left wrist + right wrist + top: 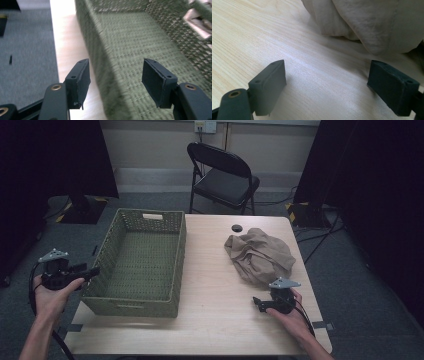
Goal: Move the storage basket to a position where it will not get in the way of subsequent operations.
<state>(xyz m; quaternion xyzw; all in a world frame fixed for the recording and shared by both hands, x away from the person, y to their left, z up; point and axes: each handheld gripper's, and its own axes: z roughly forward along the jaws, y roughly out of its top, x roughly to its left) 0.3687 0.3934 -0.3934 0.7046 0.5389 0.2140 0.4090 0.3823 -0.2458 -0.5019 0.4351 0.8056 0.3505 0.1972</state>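
Note:
A green woven basket (180, 254) stands on the left half of the light wooden table (210, 275), with nothing in it. A crumpled beige cloth (260, 254) lies on the right half. My left gripper (93, 271) is held off the table's left edge, its tips close to the basket's left wall (100, 75). Its jaws stand apart with nothing gripped, and in the left gripper view that wall runs up between them (116, 66). My right gripper (256, 301) rests low at the front right, open (328, 68), just short of the cloth (367, 22).
A black folding chair (225, 175) stands behind the table. A round cable hole (236, 228) sits near the table's far edge. Cables (320, 240) run over the grey carpet at the right. Dark curtains hang on both sides.

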